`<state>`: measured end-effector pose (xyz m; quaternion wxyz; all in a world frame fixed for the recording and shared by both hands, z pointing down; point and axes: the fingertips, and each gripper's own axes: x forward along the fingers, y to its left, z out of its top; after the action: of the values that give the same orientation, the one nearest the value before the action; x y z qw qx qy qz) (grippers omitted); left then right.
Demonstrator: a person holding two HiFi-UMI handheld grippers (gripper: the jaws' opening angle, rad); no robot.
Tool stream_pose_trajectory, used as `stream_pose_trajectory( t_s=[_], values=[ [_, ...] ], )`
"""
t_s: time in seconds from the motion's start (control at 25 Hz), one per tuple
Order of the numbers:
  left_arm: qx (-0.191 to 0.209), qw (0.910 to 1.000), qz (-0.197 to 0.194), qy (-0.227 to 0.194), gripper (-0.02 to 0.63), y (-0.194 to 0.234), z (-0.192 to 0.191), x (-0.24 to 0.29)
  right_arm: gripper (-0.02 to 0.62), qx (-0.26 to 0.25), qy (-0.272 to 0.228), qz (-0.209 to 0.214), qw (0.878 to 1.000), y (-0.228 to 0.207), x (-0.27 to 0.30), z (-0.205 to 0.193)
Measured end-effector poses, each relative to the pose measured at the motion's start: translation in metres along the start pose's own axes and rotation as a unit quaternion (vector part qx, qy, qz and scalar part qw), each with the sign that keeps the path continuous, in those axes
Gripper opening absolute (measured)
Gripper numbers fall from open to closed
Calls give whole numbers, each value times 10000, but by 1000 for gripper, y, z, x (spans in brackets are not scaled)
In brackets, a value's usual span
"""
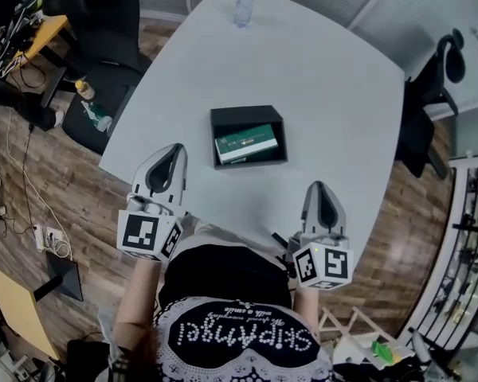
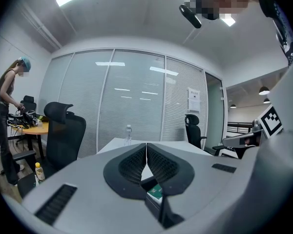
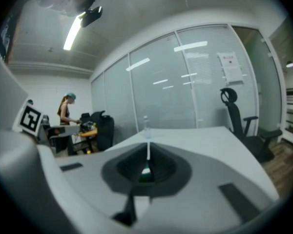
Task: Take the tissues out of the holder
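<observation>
The tissue pack (image 1: 247, 143), green with a white edge, lies flat inside the holder (image 1: 222, 118), an open black box. The pack sits toward the box's near wall, and the dark floor of the box shows behind it. The pack is the only item visible in the box. The holder stands near the middle of the white counter (image 1: 319, 78).

Neither tool touches the pack or the holder. The left tool (image 1: 177, 147) hangs over the counter's near-left edge, near the holder's left corner but apart from it. Its jaws are clenched tip to tip with nothing between them. The right tool (image 1: 318, 185) hangs near the counter's near edge, further back and to the right of the holder. Its jaws are also pressed together, with only a thin slit along their length, and they are empty. Both tools point across the counter toward the far end.

In the left gripper view, only a small green corner of the pack shows through the opening below the closed jaws. The tool body hides most of the holder. The right gripper view is soft, and the pack appears there only as a green smudge under the jaws.

A clear water bottle (image 1: 244, 1) stands upright at the far end of the counter, well apart from the holder. Black office chairs (image 1: 103, 22) stand off the counter's left and right sides. In the left gripper view, a person (image 2: 9, 112) stands at a cluttered desk before a glass partition (image 2: 132, 96).
</observation>
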<state>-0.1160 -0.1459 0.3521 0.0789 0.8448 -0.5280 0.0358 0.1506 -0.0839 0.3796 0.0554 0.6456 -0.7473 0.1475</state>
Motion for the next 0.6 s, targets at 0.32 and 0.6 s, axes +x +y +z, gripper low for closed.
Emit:
stream_pose_trajectory(
  t_s=[0.32,0.6],
  values=[
    [4,10000,-41,-4,35,8,3,3,35,16,-9,-79,10000,1,0,1],
    [256,9994,-47,215,140,13,-1,15,35,48,-11,-184,9998,-2,2,-1]
  ],
)
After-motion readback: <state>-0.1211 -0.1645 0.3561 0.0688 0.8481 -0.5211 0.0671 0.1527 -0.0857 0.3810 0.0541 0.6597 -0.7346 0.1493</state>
